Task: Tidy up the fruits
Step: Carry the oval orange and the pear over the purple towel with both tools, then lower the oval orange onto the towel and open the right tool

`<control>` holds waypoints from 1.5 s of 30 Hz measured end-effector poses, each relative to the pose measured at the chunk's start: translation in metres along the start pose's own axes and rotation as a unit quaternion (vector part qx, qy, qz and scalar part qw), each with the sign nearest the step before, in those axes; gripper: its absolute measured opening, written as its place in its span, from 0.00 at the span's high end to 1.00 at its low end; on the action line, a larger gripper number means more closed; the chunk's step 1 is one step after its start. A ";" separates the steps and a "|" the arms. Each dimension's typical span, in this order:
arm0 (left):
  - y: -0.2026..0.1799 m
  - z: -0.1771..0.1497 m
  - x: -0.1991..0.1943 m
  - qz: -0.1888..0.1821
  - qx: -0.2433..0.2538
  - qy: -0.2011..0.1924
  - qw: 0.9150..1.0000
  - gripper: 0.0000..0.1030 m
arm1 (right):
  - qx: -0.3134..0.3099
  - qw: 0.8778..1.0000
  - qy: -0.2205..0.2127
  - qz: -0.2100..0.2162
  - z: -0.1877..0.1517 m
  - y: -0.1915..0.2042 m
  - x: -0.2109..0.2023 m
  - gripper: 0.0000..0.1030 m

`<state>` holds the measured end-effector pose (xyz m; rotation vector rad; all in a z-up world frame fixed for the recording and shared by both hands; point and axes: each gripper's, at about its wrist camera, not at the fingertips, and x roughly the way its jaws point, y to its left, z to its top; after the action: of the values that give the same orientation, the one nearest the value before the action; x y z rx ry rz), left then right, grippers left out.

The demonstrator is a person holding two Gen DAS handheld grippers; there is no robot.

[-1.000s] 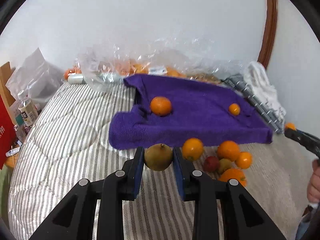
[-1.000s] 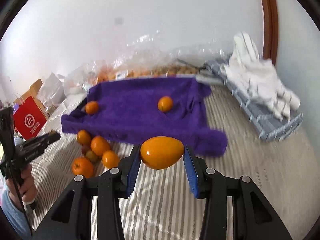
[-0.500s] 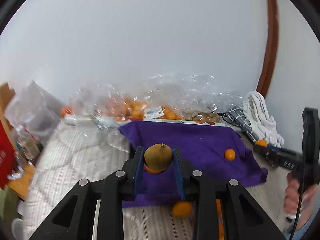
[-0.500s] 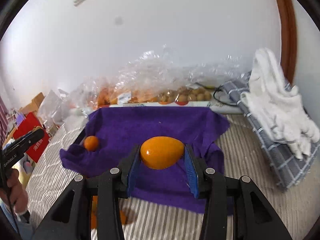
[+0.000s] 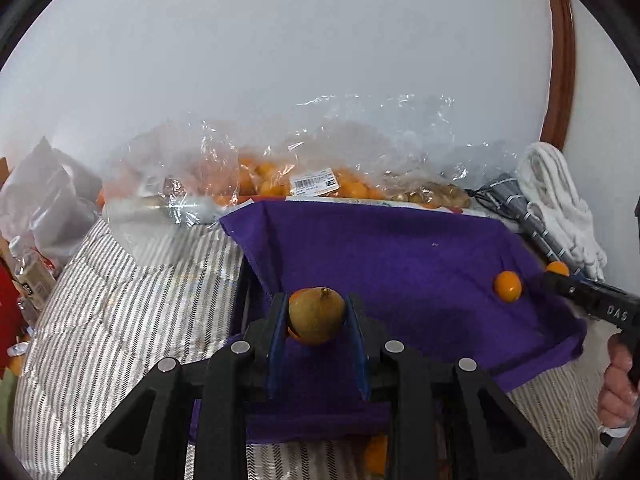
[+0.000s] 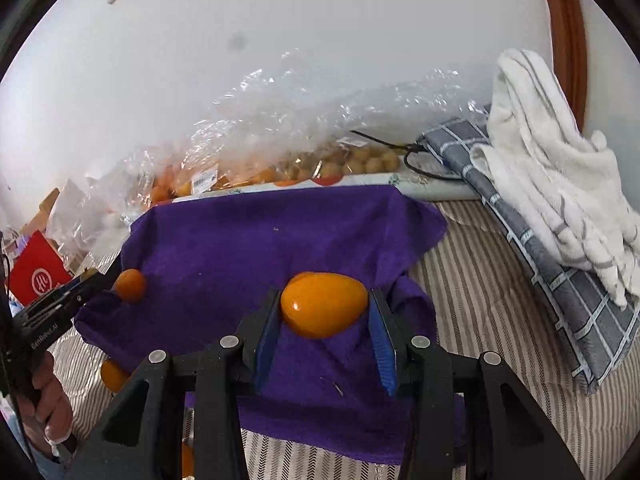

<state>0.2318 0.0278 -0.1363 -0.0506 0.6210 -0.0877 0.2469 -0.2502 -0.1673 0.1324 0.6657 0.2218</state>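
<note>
My left gripper is shut on a brownish-green pear and holds it over the near left part of the purple towel. An orange peeks out behind the pear. A small orange lies on the towel at the right. My right gripper is shut on a glossy orange egg-shaped fruit above the towel. An orange lies on the towel's left part, by the left gripper's tip.
Clear plastic bags of oranges and small brown fruit lie along the wall. White cloth on a grey checked pad is at the right. Loose oranges lie on the striped bed before the towel. A red bag stands left.
Both grippers have moved forward and lower over the purple towel, still holding their fruit. The towel now fills more of both views.
</note>
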 end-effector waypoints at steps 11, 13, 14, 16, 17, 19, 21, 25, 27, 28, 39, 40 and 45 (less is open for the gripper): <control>0.009 -0.005 0.011 -0.001 -0.026 0.025 0.999 0.74 | -0.016 1.000 0.021 -0.011 -0.007 0.005 0.015 0.59; 0.008 -0.006 0.011 0.000 -0.022 0.024 0.999 0.74 | -0.024 0.999 0.023 -0.015 -0.009 0.008 0.017 0.59; 0.007 -0.006 0.010 0.000 -0.021 0.023 1.000 0.74 | -0.027 0.999 0.024 -0.016 -0.009 0.009 0.018 0.59; 0.006 -0.006 0.009 0.003 -0.017 0.021 1.000 0.74 | -0.031 0.999 0.027 -0.019 -0.010 0.011 0.020 0.59; 0.005 -0.007 0.009 0.005 -0.015 0.021 1.000 0.74 | -0.033 0.999 0.028 -0.020 -0.011 0.011 0.021 0.59; 0.005 -0.007 0.008 0.008 -0.015 0.020 1.000 0.74 | -0.039 0.999 0.029 -0.026 -0.011 0.013 0.022 0.59; 0.006 -0.007 0.008 0.008 -0.018 0.020 1.000 0.74 | -0.041 0.998 0.028 -0.030 -0.011 0.013 0.022 0.59; 0.009 -0.006 0.009 0.008 -0.025 0.022 0.999 0.74 | -0.037 0.998 0.031 -0.028 -0.012 0.011 0.023 0.59; 0.010 -0.007 0.009 0.007 -0.027 0.024 0.999 0.74 | -0.037 0.998 0.032 -0.027 -0.013 0.011 0.023 0.59; 0.010 -0.007 0.009 0.008 -0.028 0.024 0.999 0.74 | -0.037 0.998 0.033 -0.026 -0.013 0.011 0.023 0.59; 0.010 -0.008 0.011 -0.003 -0.035 0.037 0.999 0.74 | -0.048 0.998 0.043 -0.027 -0.015 0.015 0.028 0.59; 0.010 -0.009 0.012 -0.001 -0.033 0.037 0.999 0.74 | -0.049 0.997 0.044 -0.028 -0.015 0.015 0.028 0.59; 0.009 -0.010 0.012 0.000 -0.031 0.037 0.999 0.74 | -0.053 0.997 0.048 -0.024 -0.015 0.015 0.029 0.59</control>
<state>0.2365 0.0351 -0.1519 -0.1073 0.6986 -0.0717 0.2577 -0.2278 -0.1936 0.0036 0.7493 0.2183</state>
